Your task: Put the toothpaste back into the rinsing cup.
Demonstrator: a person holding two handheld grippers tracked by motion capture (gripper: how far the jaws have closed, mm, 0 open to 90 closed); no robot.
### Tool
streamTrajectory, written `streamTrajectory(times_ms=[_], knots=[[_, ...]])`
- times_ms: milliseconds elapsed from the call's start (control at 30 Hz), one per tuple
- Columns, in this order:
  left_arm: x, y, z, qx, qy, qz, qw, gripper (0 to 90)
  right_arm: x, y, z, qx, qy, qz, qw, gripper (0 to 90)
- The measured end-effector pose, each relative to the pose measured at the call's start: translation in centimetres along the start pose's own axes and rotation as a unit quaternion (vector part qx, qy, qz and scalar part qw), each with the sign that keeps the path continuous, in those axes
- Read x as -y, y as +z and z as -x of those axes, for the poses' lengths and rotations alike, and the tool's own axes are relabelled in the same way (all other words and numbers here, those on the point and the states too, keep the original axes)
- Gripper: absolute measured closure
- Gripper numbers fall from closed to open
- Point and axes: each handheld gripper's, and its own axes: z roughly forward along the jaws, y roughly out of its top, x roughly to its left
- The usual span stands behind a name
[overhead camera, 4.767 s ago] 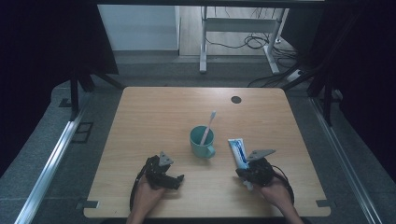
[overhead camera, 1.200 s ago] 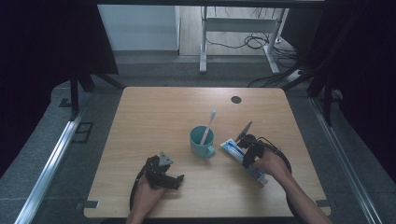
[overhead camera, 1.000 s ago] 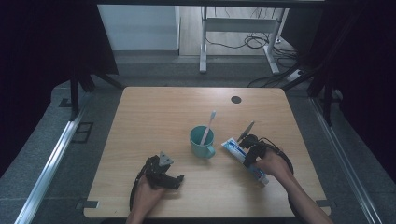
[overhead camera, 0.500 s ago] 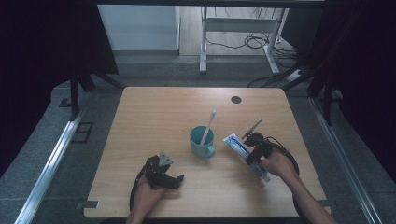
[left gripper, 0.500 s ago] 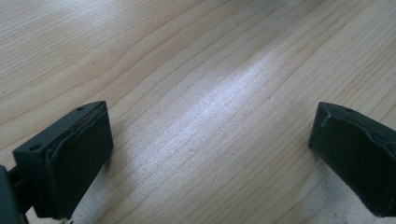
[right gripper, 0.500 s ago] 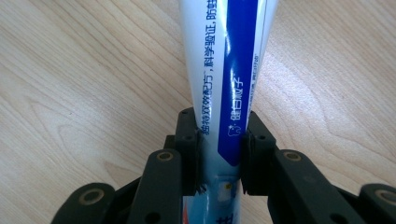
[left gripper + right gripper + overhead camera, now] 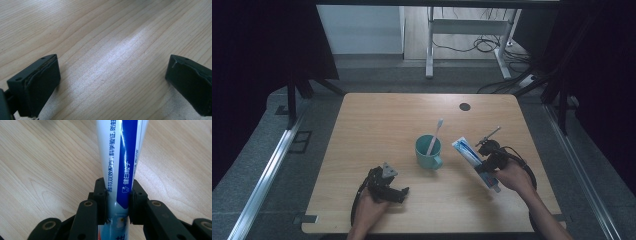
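Pale wooden table (image 7: 382,125) amid dark curtains; right claw (image 7: 117,195) clenched on toothpaste tube (image 7: 122,157), left claw (image 7: 110,82) released.

Lab-style recording station: a plain wooden worktop (image 7: 387,120) stands on grey floor, enclosed left and right by black curtains (image 7: 257,60), with aluminium rails (image 7: 267,170) alongside and loose cables (image 7: 472,45) under a far metal frame (image 7: 462,27)

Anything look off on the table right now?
Nothing stands out. The teal cup stands upright with the toothbrush in it, and the right tongs grip the toothpaste tube squarely. No spills.
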Motion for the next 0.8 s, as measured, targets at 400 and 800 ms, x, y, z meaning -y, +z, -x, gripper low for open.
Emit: streamTrajectory(times_ms=[400,800], knots=[[0.0,0.0,0.0,0.0,0.0,0.0,1.0,0.0,0.9,-0.9,-0.1,0.002,-0.003,0.061,0.9981,71.7],[0.0,0.0,0.0,0.0,0.0,0.0,1.0,0.0,1.5,-1.7,-0.4,0.006,-0.008,0.136,0.9906,71.7]])
